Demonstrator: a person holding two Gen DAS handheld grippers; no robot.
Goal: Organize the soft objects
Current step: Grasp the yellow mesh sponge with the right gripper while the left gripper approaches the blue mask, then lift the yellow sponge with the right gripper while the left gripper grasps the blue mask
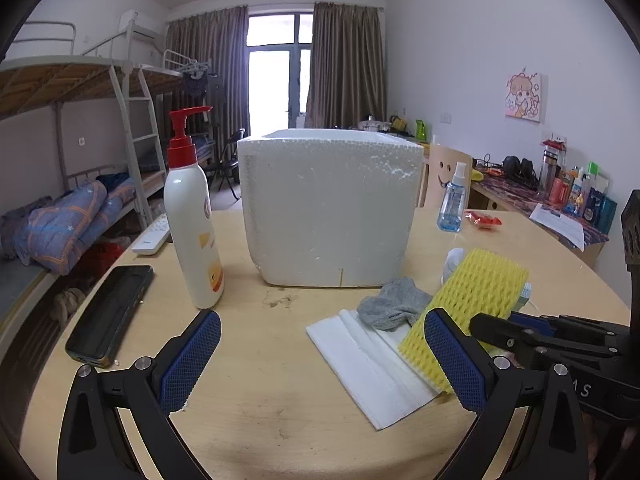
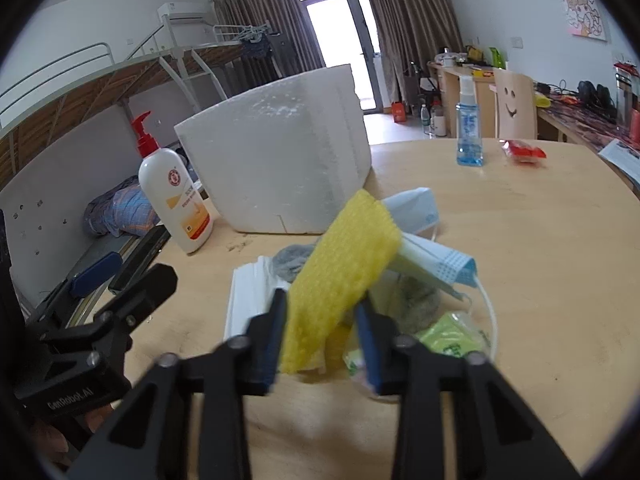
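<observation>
A white foam box (image 1: 330,208) stands open-topped at the middle of the round wooden table (image 1: 260,420); it also shows in the right wrist view (image 2: 276,160). My right gripper (image 2: 322,320) is shut on a yellow foam net sleeve (image 2: 344,276), lifted and tilted above a pile of soft things: a grey sock (image 2: 292,260), a white folded cloth (image 2: 248,296), a blue face mask (image 2: 436,260), a green packet (image 2: 452,338). In the left wrist view the sleeve (image 1: 476,296), sock (image 1: 394,306) and cloth (image 1: 372,364) lie right of my left gripper (image 1: 320,340), which is open and empty.
A white lotion bottle with a red pump (image 1: 192,216) stands left of the box. A black phone (image 1: 110,314) and a white remote (image 1: 152,236) lie at the table's left edge. A blue spray bottle (image 1: 452,200) and a red packet (image 1: 486,221) are at the back right.
</observation>
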